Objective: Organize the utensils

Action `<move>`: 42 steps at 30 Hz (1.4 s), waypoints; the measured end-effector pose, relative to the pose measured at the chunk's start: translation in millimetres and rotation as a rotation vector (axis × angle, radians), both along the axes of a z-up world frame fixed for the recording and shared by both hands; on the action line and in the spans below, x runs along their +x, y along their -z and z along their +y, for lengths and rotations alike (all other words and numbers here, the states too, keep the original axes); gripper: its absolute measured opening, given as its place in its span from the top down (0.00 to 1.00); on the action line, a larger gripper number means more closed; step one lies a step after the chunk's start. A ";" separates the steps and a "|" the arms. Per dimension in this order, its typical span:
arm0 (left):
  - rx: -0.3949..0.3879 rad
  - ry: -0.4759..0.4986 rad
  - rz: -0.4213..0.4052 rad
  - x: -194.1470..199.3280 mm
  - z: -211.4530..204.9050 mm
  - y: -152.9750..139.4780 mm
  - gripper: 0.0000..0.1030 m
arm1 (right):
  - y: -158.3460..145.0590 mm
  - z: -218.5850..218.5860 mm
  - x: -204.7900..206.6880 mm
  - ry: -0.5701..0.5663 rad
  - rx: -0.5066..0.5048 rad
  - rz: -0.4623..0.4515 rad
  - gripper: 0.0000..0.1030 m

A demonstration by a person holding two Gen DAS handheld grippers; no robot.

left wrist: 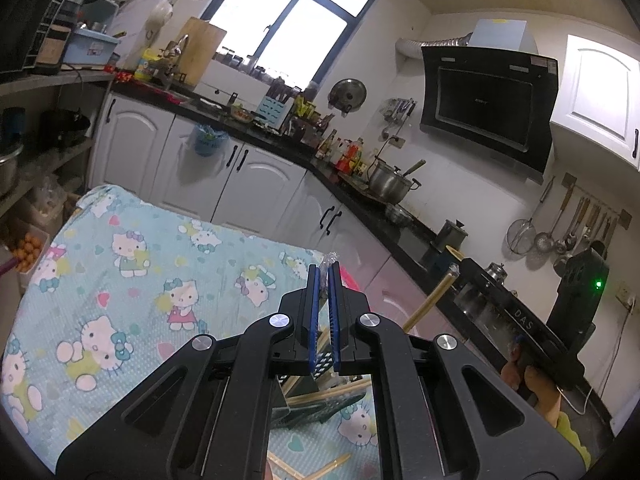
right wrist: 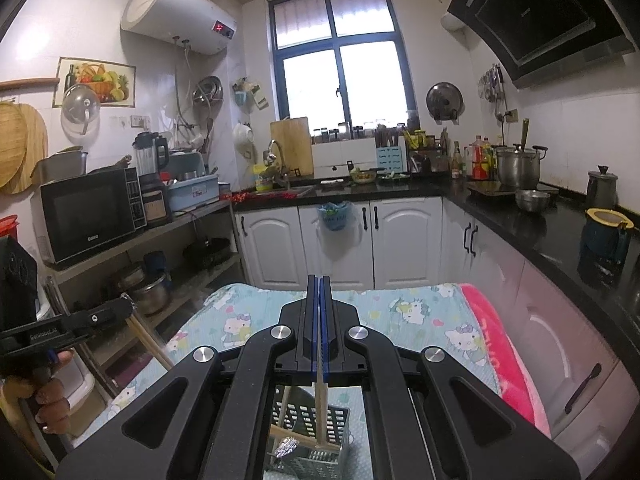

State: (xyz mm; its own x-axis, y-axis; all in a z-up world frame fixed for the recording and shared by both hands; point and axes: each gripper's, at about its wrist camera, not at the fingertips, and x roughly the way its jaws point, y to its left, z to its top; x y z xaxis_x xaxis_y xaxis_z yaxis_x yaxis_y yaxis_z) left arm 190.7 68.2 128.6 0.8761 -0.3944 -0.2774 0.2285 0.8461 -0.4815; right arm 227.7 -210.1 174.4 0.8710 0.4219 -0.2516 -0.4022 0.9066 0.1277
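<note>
1. left gripper (left wrist: 323, 270): blue-padded jaws clenched on a crinkled clear wrapper tip (left wrist: 332, 258); what hangs below is hard to make out.
2. right gripper (right wrist: 319, 280): jaws clamped on a pale wooden chopstick (right wrist: 321, 408) hanging down into the dark grey slotted plastic utensil basket (right wrist: 308, 420).
3. basket stands on the light blue cartoon-cat tablecloth (left wrist: 120, 240).
4. loose wooden chopsticks (left wrist: 332, 394) lie on the cloth beside the basket.
</note>
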 end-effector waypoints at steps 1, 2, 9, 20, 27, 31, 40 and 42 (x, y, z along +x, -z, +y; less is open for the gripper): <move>0.000 0.001 0.003 0.7 -0.8 1.8 0.98 | 2.2 1.4 1.0 0.000 -0.001 0.005 0.99; 0.001 0.003 0.010 2.2 -1.7 4.7 0.98 | 4.1 1.7 1.3 0.001 -0.001 0.008 0.99; -0.004 0.006 0.037 7.0 -3.6 18.6 0.98 | 17.9 5.1 7.1 0.002 -0.004 0.040 0.99; -0.004 -0.015 0.088 8.4 0.1 36.0 0.74 | 34.3 2.8 9.0 0.006 0.004 0.099 0.83; 0.005 -0.047 0.075 -2.2 6.7 33.9 0.46 | 36.9 -3.0 0.9 0.020 0.010 0.100 0.69; 0.009 -0.071 0.056 -9.5 10.5 28.8 0.30 | 37.0 -4.1 0.5 0.020 0.011 0.103 0.65; 0.012 -0.090 0.071 -23.4 17.0 29.8 0.10 | 45.0 -12.7 -16.0 0.020 0.017 0.115 0.58; 0.017 -0.094 0.078 -27.1 17.2 31.0 0.10 | 46.4 -13.9 -19.7 0.018 0.018 0.117 0.56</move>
State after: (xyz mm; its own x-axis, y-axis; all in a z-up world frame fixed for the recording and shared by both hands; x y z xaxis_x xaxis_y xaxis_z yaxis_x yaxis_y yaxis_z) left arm 163.6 85.4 97.6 0.8844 -0.3059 -0.3525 0.1097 0.8703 -0.4801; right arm 208.0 -224.0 128.0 0.8439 0.4115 -0.3442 -0.3670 0.9108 0.1889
